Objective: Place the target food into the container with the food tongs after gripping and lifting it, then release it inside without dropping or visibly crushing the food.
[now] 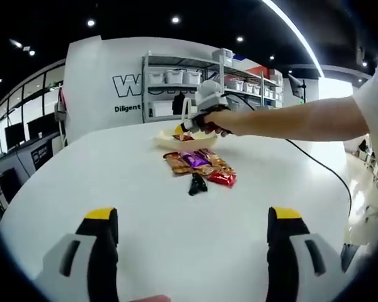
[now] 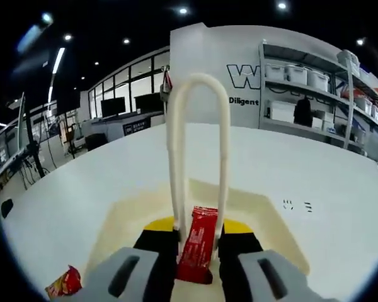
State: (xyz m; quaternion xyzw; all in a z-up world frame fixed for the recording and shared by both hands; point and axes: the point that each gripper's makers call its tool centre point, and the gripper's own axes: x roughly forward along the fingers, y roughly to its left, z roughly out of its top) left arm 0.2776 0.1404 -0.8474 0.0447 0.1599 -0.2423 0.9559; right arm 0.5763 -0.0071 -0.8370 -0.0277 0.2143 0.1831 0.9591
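My right gripper [image 2: 198, 231] is shut on cream food tongs [image 2: 174, 157], whose loop rises ahead of the jaws. A red snack packet [image 2: 197, 246] sits between the tongs' two arms, over the shallow cream container [image 2: 264, 217]. In the left gripper view, the right gripper [image 1: 192, 126] hangs over that container [image 1: 167, 139] at the table's far side, held by a person's arm [image 1: 302, 119]. A pile of several snack packets [image 1: 201, 165] lies just in front of the container. My left gripper [image 1: 192, 236] stands open above the near table, well short of the pile.
A small black object [image 1: 197, 184] lies by the pile's near edge. Another red packet [image 2: 64, 282] rests on the white table [image 1: 113, 170] beside the container. A cable [image 1: 321, 167] trails across the right. Shelving with bins [image 1: 176, 78] stands behind the table.
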